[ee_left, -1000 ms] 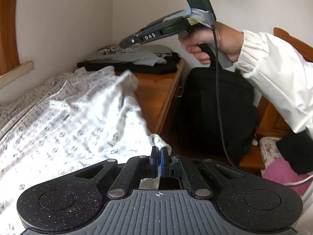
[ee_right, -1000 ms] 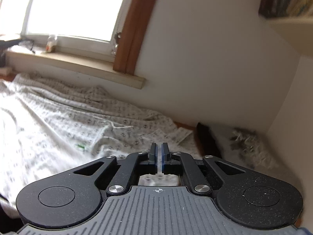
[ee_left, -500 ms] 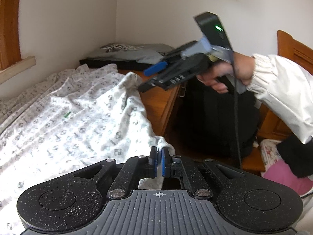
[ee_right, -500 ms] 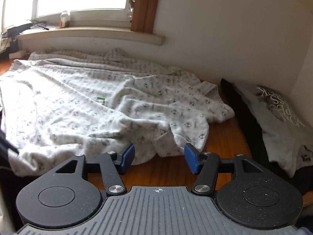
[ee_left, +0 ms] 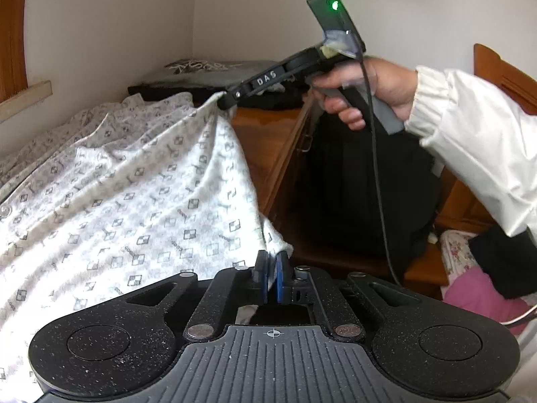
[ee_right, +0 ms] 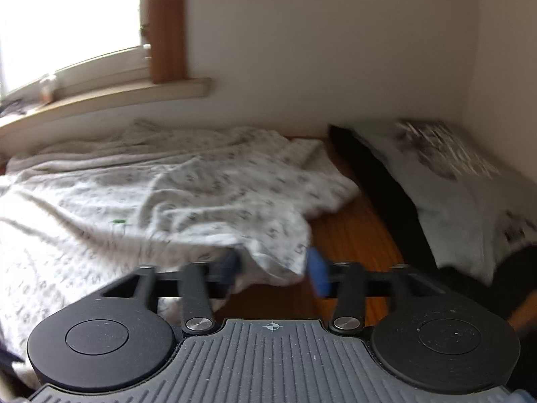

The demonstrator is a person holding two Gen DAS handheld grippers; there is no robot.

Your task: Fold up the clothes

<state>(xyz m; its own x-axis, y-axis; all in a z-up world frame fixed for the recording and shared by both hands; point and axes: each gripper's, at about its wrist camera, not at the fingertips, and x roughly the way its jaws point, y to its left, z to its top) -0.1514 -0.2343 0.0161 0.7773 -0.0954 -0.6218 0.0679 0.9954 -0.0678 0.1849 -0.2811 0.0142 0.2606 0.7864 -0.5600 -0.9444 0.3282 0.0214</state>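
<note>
Patterned white shirt [ee_left: 127, 181]: light, limp; grip at corners. Left gripper [ee_left: 272, 277] opening, corner between pads. Right gripper [ee_right: 275, 267] half-wide, closing round hem fold at wooden surface [ee_right: 352, 235] edge.

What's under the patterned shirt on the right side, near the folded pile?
A bare wooden surface shows beyond the patterned shirt, next to a grey printed garment lying on black clothing. What lies beneath the rest of the shirt is covered.
</note>
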